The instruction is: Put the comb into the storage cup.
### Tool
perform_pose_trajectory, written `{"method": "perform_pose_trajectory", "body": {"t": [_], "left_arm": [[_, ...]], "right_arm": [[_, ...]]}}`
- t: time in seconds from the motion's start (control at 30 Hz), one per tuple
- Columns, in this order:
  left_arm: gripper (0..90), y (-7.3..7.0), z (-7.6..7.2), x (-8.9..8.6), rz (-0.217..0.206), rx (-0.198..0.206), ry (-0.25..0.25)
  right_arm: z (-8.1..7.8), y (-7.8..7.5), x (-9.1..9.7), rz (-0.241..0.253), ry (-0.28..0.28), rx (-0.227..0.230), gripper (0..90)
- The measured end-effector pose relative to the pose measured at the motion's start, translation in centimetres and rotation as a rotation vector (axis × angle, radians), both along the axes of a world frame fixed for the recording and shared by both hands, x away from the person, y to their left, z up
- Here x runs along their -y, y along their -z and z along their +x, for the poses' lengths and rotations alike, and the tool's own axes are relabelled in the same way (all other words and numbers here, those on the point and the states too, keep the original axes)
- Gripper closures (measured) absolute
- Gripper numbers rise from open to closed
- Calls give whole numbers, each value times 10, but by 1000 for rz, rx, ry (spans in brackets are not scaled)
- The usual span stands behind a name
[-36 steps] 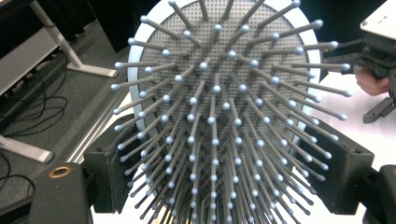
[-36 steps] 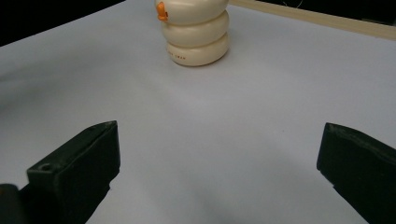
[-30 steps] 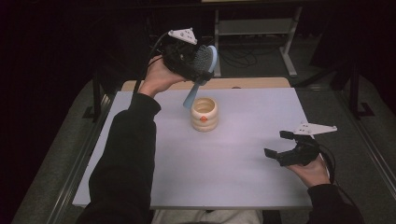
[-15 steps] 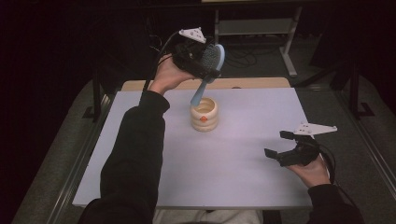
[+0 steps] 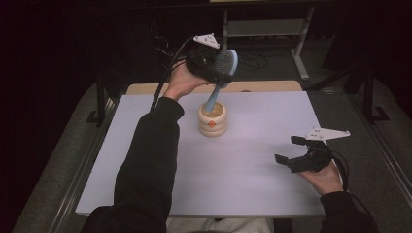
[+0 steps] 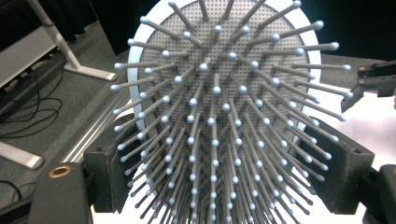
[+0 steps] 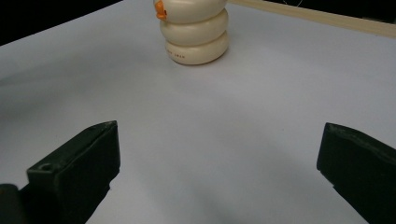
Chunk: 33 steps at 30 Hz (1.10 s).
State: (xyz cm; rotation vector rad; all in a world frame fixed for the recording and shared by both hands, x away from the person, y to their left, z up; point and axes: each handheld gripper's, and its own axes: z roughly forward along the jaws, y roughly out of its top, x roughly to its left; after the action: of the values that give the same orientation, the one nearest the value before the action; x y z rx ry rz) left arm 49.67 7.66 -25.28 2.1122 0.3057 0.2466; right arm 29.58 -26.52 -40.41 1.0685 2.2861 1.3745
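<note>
The left gripper (image 5: 216, 65) is clamped on the head of a blue hairbrush (image 5: 221, 73), its 2 black jaws pressing the brush from either side; in the left gripper view the grey bristles of the brush (image 6: 224, 116) point straight at the camera. The brush hangs handle down, and the tip of the handle now reaches into the mouth of a cream ribbed cup (image 5: 213, 119) standing toward the far side of the pale table (image 5: 145, 160). A second ago the brush was held farther left with its handle ending above and beside the cup; since then the left hand has carried it across and lowered it, so the brush looks close to being stood in the cup, pending a further drop and a release. The right gripper (image 5: 294, 151) rests near the right edge of the table, well apart from the cup, jaws spread wide and holding nothing; it has stayed where it was. In the right gripper view the cup (image 7: 194, 32) stands ahead on the table.
</note>
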Motion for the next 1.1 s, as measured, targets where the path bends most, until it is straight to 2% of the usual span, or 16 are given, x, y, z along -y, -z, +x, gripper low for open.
{"method": "perform_pose_trajectory", "body": {"t": [0.07, 0.3, 0.47, 0.6, 0.83, 1.1], "left_arm": [[201, 4, 0, 1, -6, 7, 0], [201, 20, 5, -1, -15, -8, -9], [201, 36, 7, -5, -45, -11, -24], [201, 47, 10, -8, -58, -34, -35], [201, 58, 10, -9, -81, -38, -34], [201, 66, 11, -6, -73, -51, -32]], "right_arm": [[0, 0, 0, 2, 0, 3, 0], [1, 0, 0, -2, -2, 0, 0], [1, 1, 0, -3, -2, -3, 0], [1, 1, -1, -3, -1, -4, 0], [2, 2, -1, -11, -4, -4, 0], [2, 2, -1, -11, -4, -4, 0]]}}
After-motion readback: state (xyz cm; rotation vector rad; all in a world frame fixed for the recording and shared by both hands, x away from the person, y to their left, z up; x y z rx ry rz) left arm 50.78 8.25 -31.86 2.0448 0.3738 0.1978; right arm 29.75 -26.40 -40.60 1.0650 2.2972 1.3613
